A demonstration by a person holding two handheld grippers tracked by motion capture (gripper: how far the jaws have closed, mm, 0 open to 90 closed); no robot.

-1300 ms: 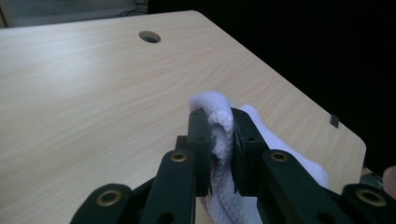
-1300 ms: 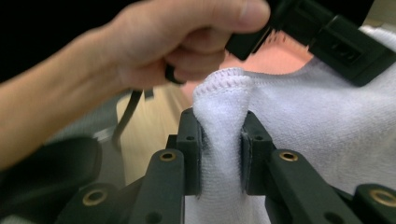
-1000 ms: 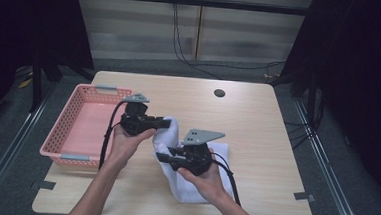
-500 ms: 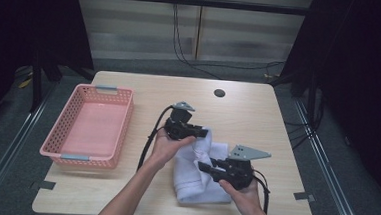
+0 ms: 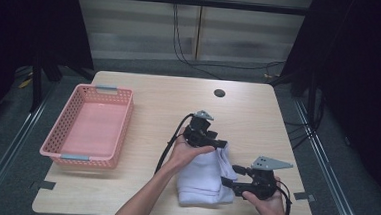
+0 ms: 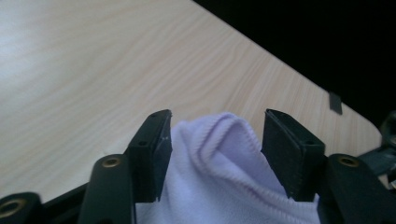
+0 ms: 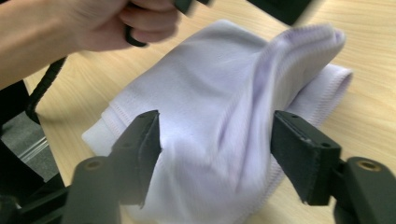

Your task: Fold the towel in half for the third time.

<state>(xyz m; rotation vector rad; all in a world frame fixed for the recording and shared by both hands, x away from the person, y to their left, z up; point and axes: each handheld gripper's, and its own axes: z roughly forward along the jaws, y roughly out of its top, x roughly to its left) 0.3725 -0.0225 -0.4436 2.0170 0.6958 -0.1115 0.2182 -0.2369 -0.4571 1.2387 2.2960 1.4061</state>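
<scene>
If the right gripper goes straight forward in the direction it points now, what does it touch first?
Most likely the white towel. The right gripper has its jaws open and aimed at the folded cloth, which lies directly ahead between them. How far ahead is unclear from the pictures.

1. A light wooden table (image 5: pixel 258 116) stands in the middle of the room. Its corners are round.
2. There is a small dark round hole (image 5: pixel 219 93) in the table near its far edge.
3. The floor (image 5: pixel 20 147) is grey, like carpet.
4. Shiny metal rails (image 5: pixel 4 164) run along the floor on the left and right of the table.
5. Black curtains (image 5: pixel 361 63) hang on both sides and make the room dark there.
6. The far wall (image 5: pixel 133 29) is pale with flat panels.
7. Black cables (image 5: pixel 182 42) hang down the wall and lie on the floor behind the table.
8. Small dark tape pieces (image 5: pixel 303 196) stick on the table's near corners.
</scene>
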